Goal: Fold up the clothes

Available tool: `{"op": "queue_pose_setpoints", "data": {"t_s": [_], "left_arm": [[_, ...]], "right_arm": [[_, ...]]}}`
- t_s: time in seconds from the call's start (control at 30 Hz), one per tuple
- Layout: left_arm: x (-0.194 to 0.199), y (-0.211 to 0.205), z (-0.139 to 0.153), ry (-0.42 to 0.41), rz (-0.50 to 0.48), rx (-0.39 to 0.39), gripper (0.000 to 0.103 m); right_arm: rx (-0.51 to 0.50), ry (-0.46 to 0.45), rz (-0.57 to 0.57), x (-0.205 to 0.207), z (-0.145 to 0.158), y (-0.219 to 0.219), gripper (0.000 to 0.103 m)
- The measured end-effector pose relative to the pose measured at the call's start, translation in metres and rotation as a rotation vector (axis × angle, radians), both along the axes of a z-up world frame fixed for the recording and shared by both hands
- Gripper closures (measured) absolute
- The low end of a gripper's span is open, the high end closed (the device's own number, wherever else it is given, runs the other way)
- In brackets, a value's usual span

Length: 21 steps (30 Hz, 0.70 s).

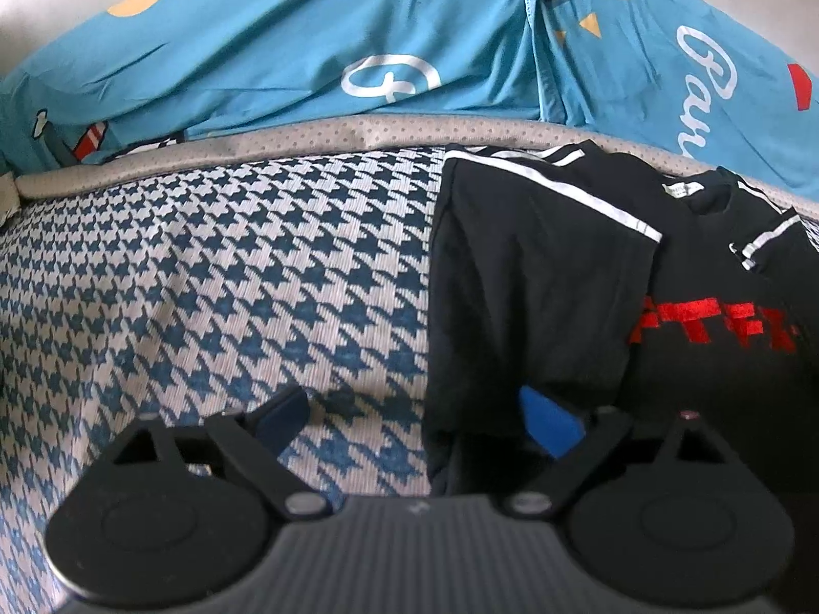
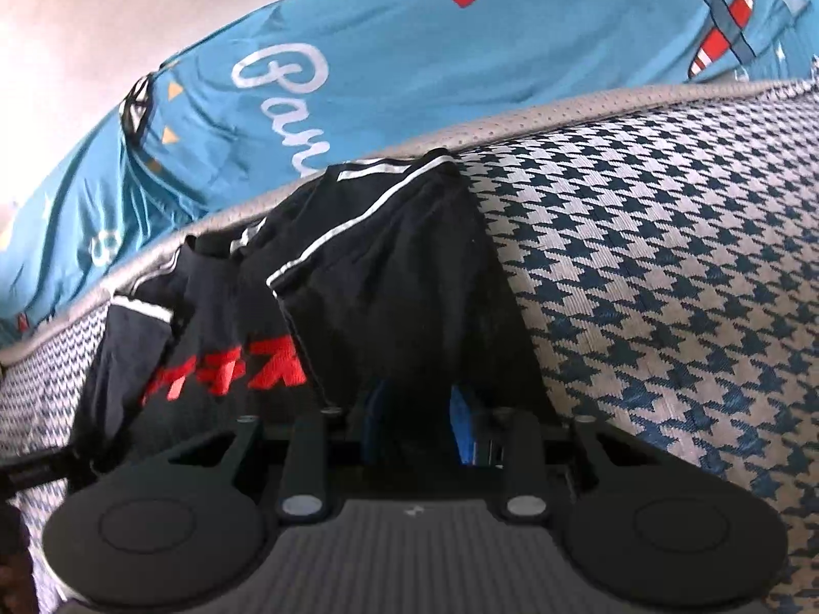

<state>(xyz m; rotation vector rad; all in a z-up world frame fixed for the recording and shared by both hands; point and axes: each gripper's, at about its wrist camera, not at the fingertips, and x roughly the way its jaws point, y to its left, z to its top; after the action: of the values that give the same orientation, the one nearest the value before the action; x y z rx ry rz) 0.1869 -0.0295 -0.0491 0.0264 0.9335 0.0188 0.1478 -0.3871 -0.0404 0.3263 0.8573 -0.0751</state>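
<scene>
The black T-shirt (image 1: pixel 563 276), with white stripes on the shoulders and a red print on the chest, lies on the houndstooth mattress (image 1: pixel 230 281) near its grey piped edge, just beside a blue patterned duvet (image 1: pixel 358 41). One side of it, with the sleeve, is already turned over onto the body, so I judge that the lengthwise fold is in hand and not finished. The right tongs (image 2: pixel 417 419) are narrowly set and pinch a bunch of the black cloth at the lower hem, between the blue pads (image 2: pixel 463 424). The left tongs (image 1: pixel 425 419) stand spread wide over the shirt's folded edge: one pad rests over the bare mattress and the other lies against the cloth, with nothing pinched. The next move, I think, asks the left tongs to close on the hem, so both corners can be carried together toward the collar, keeping the edge flat.
</scene>
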Motion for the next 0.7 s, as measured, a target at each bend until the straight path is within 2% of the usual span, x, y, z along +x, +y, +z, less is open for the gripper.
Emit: {"op": "queue_pose_setpoints", "data": {"t_s": [0.47,0.7], "left_arm": [[-0.024,-0.002,0.000,0.011,0.031,0.017,0.006],[-0.038,-0.008,0.002,-0.001,0.010,0.010,0.006]], "right_arm": [[-0.042,0.039,0.029,-0.009,-0.001,0.009,0.068],[-0.013,0.044,0.017,-0.015,0.002,0.007,0.067]]}}
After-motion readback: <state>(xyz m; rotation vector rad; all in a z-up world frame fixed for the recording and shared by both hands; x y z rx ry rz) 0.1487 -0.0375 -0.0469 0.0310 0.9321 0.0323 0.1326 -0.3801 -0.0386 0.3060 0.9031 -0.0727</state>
